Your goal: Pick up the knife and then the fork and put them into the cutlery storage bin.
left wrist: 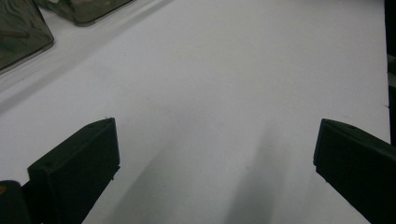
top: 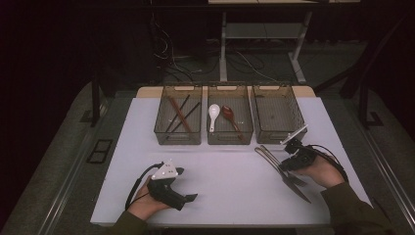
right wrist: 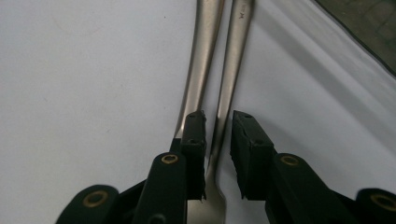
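The white, matte rectangular table top (top: 230,196) spreads across the middle of the high view, with its near edge along the bottom of the frame and its right edge slanting close past the person's right hand. A wide bare stretch of it lies open in the centre, between the two hands and below the bins. Along its far edge, in the upper middle of the frame, three smoky translucent plastic bins stand side by side: the left bin (top: 161,134) holds dark and reddish chopsticks (top: 180,116), the middle bin (top: 211,137) a glossy white ceramic spoon (top: 213,115) and a dark red-brown wooden spoon (top: 230,117), and the right bin (top: 298,125) looks bare. At lower left the black left gripper (top: 186,186) rests low over the table, well apart from everything; in the left gripper view its blocky jaws stand wide apart with nothing but bare white surface between them. At right of the high view the black right gripper (top: 288,169) lies over two slim brushed-metal forks (top: 274,159) that sit side by side on the table just below the right bin, near the right edge. In the right gripper view (right wrist: 218,135) its jaws are narrowed around the smooth neck of the right-hand fork (right wrist: 229,84), a thin gap visible on each side, while the left-hand fork's handle (right wrist: 201,70) runs just outside the left jaw; whether the pads already press the metal cannot be told.
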`<action>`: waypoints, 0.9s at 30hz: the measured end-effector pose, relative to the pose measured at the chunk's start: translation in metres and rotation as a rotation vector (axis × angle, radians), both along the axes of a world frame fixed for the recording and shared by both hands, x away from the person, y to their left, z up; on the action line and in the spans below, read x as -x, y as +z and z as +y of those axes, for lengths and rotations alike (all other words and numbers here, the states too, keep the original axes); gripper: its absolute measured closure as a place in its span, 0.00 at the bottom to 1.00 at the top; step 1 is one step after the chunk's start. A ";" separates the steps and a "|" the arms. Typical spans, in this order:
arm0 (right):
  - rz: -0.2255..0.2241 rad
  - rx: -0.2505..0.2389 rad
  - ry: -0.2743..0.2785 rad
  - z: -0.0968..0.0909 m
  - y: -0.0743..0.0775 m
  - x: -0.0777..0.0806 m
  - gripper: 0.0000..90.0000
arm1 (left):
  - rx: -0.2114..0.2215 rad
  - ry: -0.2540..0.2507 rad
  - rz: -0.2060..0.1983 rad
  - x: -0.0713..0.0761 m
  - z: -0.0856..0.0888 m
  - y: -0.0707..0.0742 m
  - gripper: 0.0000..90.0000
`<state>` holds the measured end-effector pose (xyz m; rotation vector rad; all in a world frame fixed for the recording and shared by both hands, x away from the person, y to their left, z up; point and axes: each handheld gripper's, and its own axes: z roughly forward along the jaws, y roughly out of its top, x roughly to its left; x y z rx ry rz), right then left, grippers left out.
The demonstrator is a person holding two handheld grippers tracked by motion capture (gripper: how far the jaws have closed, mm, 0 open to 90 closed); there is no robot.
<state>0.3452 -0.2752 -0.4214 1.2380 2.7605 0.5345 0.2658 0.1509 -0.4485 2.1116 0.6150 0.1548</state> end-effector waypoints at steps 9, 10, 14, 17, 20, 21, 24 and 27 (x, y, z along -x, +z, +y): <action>0.032 0.078 0.008 0.011 -0.001 -0.008 0.86 | 0.004 0.002 0.001 0.000 0.000 0.000 0.00; 0.034 0.086 0.007 0.012 0.000 -0.008 0.87 | 0.003 0.001 0.001 0.000 0.000 0.000 0.00; 0.037 0.099 0.003 0.014 0.000 -0.009 0.88 | -0.001 -0.003 0.001 0.000 0.000 0.000 0.00; 0.035 0.108 -0.003 0.015 0.000 -0.009 0.89 | 0.002 -0.003 0.001 0.000 -0.001 0.000 0.00; 0.039 0.108 -0.015 0.015 0.000 -0.009 0.90 | -0.002 -0.005 0.000 0.000 -0.001 0.000 0.00; 0.039 0.108 -0.018 0.015 0.000 -0.009 0.91 | -0.001 -0.005 0.001 -0.001 -0.001 0.000 0.00; 0.039 0.106 -0.026 0.015 0.000 -0.009 0.92 | 0.002 -0.004 0.001 -0.001 -0.001 0.000 0.00; 0.039 0.106 -0.031 0.015 0.000 -0.008 0.92 | 0.001 -0.005 0.001 -0.001 -0.001 0.000 0.00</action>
